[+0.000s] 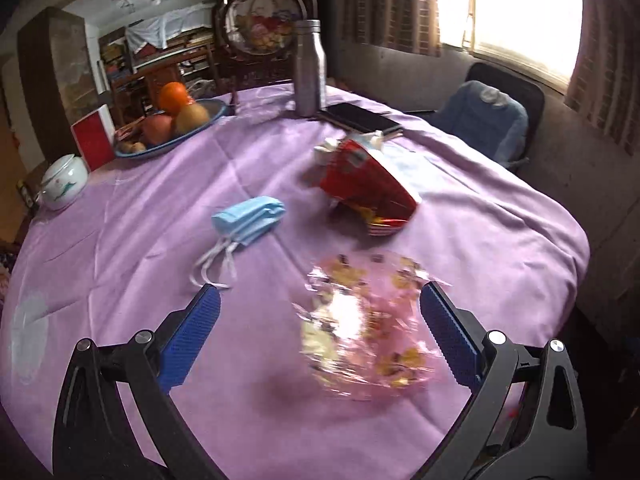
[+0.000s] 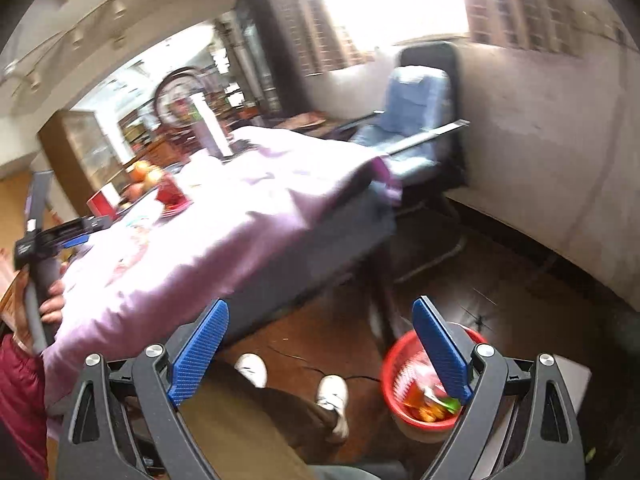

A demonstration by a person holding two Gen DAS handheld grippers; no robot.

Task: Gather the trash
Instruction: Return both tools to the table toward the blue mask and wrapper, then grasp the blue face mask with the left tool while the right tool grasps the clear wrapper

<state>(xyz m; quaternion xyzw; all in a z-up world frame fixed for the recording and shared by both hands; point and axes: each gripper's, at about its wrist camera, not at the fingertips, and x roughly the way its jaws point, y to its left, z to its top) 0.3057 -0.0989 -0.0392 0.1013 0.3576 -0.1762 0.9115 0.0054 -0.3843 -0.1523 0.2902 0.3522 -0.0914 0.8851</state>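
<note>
1. Crinkly clear film: the wrapper [image 1: 362, 332] lies on the purple cloth [image 1: 120, 248], between the wide-open, empty jaws of the left gripper [image 1: 320, 308]. It looks feather-light, slippery and springy; pinching a bunched fold should hold better than a flat sheet.
2. Soft pleated mask [image 1: 250, 216] lies near, its elastic loops trailing.
3. Red foil packet [image 1: 366, 184], stiffer and creased, sits beyond.
4. Right gripper [image 2: 320, 312] hangs wide and empty above the floor beside the red mesh bin [image 2: 394, 376], already holding wrappers.
</note>
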